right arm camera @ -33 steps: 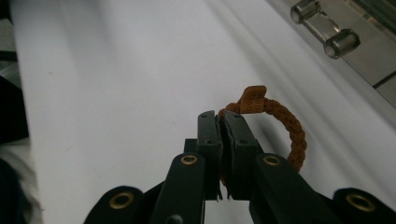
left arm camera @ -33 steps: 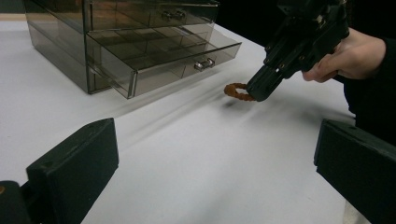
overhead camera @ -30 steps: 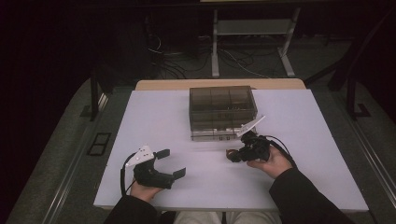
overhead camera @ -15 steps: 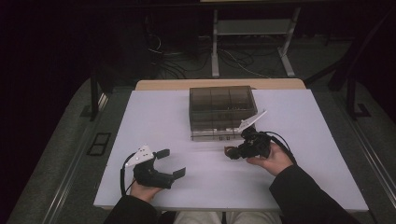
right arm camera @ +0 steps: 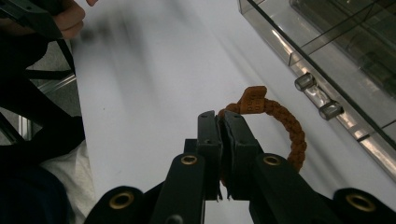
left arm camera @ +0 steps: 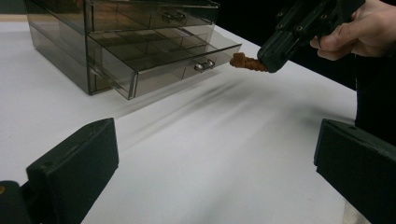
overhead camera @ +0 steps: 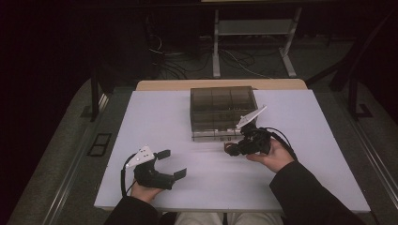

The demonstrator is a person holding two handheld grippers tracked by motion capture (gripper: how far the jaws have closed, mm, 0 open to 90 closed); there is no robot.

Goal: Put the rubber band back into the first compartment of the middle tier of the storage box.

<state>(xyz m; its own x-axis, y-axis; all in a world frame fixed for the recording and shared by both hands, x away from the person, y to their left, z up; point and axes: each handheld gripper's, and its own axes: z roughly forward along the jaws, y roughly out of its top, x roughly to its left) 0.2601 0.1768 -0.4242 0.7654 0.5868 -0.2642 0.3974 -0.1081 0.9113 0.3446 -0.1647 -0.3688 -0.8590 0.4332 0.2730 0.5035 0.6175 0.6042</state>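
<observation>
White tabletop (overhead camera: 305, 178), dark room. Right gripper (right arm camera: 223, 122) clamps braided orange bracelet (right arm camera: 292, 128), held off table just before smoky acrylic drawer organizer's (overhead camera: 220, 101) pulled-out bottom drawer (left arm camera: 177, 63), likely for stowing. Left gripper (overhead camera: 170, 164) idle, jaws wide, empty.

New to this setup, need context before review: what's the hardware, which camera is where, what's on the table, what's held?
No robot here: a person holds a two-jaw claw in each hand. The high view looks down on the white table; the other two cameras ride on the claws. On the table stands a clear drawer box, its lower drawer pulled out. The right claw is shut on a brown braided bracelet, close to the drawer's front. The left claw is open, its jaws wide apart, holding nothing, near the table's front edge.
</observation>
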